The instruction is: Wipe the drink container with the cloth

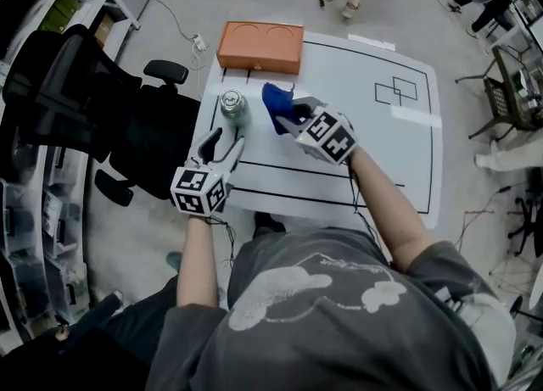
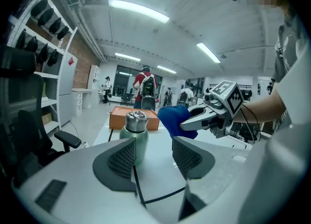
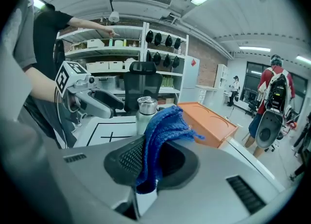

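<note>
while the right tool (image 3: 146,164) is clamped on the blue cloth (image 3: 163,126), held up near the bottle (image 3: 146,109), the wiping itself looks not yet begun. the left tool (image 2: 153,155) has its jaws apart, the bottle just ahead and a little to their left, untouched. next, i judge, the left tool should centre on the bottle's body and close to steady it, then the cloth comes against its side. the bottle stands upright near the left edge of the white bench (image 1: 365,152), pale green with a steel cap, smooth and likely to slide if pushed unheld.
</note>
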Available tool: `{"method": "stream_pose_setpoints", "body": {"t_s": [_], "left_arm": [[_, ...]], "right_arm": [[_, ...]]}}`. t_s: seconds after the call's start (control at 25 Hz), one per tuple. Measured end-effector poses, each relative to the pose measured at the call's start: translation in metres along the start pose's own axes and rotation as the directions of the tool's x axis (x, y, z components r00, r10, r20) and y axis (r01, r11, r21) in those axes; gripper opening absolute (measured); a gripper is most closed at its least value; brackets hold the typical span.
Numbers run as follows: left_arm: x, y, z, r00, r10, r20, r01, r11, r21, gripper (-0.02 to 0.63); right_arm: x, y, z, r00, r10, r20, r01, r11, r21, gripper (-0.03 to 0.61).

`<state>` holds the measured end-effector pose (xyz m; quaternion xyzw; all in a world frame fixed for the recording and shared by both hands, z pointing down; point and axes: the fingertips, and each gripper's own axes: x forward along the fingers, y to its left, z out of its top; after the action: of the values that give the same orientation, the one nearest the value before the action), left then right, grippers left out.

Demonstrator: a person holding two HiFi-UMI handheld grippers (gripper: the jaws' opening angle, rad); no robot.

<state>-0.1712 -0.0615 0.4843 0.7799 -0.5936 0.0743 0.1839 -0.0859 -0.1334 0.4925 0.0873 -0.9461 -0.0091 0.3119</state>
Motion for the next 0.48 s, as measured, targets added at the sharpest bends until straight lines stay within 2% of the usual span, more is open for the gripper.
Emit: {"method": "stream_pose_setpoints", "body": {"t_s": [0.24,0.4,0.48], "left_arm": [[-0.022,-0.028,-0.003,0.995,0.086,0.043,-0.085,0.996,-0.023,0.133],[-0.038,-0.048,-0.003,0.988,0.129,0.081,-0.126,0.991,-0.039,0.073],[-0.045,-0.059,-0.005,0.984,0.148,0.097,-0.145,0.989,-0.042,0.043]], "right_arm": [[-0.03,0.02,-0.008,0.999,0.039,0.032,-0.039,0.999,-0.001,0.043],[-0.051,0.035,-0.014,0.998,0.047,0.038,-0.045,0.997,-0.056,0.043],[-0.06,0.042,-0.018,0.997,0.061,0.054,-0.059,0.997,-0.05,0.043]]}}
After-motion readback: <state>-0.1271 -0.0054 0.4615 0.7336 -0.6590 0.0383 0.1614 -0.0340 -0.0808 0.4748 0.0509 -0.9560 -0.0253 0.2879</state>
